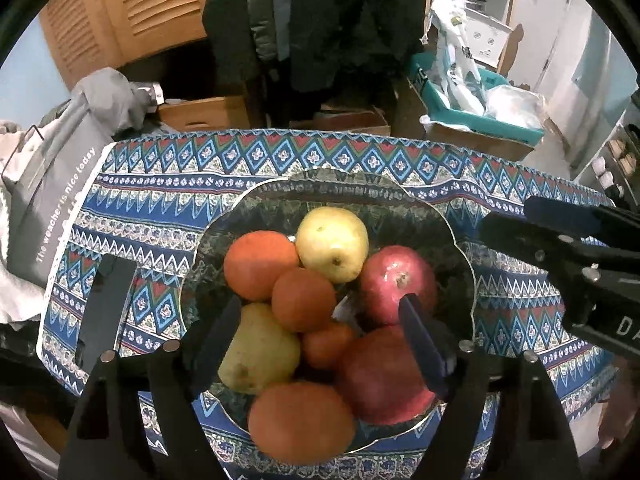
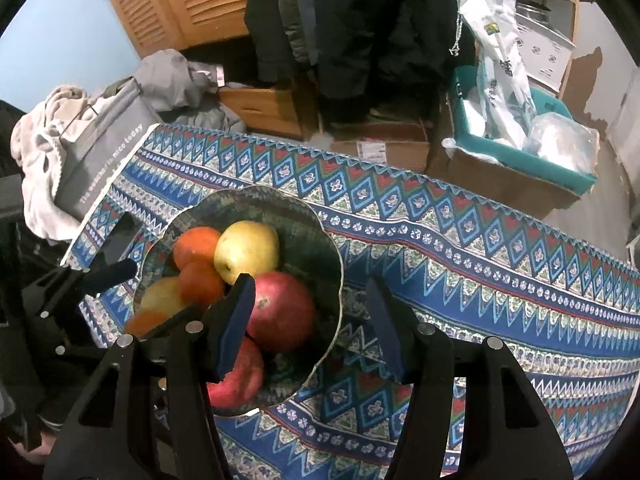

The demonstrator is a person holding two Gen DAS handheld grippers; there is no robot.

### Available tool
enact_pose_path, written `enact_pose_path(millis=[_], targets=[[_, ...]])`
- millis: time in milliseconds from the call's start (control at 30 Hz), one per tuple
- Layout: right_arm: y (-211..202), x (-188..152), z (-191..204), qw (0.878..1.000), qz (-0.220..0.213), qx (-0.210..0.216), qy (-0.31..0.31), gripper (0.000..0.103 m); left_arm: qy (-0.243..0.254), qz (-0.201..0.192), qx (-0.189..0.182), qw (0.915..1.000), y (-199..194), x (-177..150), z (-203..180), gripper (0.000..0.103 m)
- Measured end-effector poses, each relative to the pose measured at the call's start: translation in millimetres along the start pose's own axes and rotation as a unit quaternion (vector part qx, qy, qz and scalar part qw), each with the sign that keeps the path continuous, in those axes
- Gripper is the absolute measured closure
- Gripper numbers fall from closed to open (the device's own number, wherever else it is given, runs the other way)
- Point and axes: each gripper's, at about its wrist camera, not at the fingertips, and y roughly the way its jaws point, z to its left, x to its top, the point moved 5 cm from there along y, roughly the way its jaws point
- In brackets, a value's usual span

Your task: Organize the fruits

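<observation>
Over the fruit bowl [image 1: 460, 240] on the desk [image 1: 520, 300], the left gripper [image 1: 324, 320] spreads its fingers wide, empty, while the right gripper [image 2: 312, 320] at the bowl's 3 o'clock rim gapes partway, holding nothing.

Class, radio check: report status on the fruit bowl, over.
Left gripper open over the fruit. Right gripper open, astride the bowl rim. Fruit all in bowl, none held. Nothing in the way.
</observation>
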Motion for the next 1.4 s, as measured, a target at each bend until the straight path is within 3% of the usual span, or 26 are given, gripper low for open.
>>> enact_pose_path(millis=[500, 700, 933, 1400], targets=[[-12, -2, -7, 1.000, -0.008, -0.003, 0.004, 0.045, -0.008, -0.012, 0.013, 0.9998, -14, 1, 2, 0.021], [-24, 0, -11, 0.999, -0.017, -0.030, -0.002, 0.045, -0.015, -0.023, 0.019, 0.9994, -31, 4, 3, 0.021], [-53, 1, -18, 0.996, -0.039, -0.073, -0.016, 0.037, -0.010, -0.048, 0.029, 0.9984, -59, 12, -3, 0.021], [-129, 8, -33, 0.987, -0.111, -0.115, -0.012, 0.029, -0.001, -0.118, 0.005, 0.9930, -131, 29, -28, 0.016]])
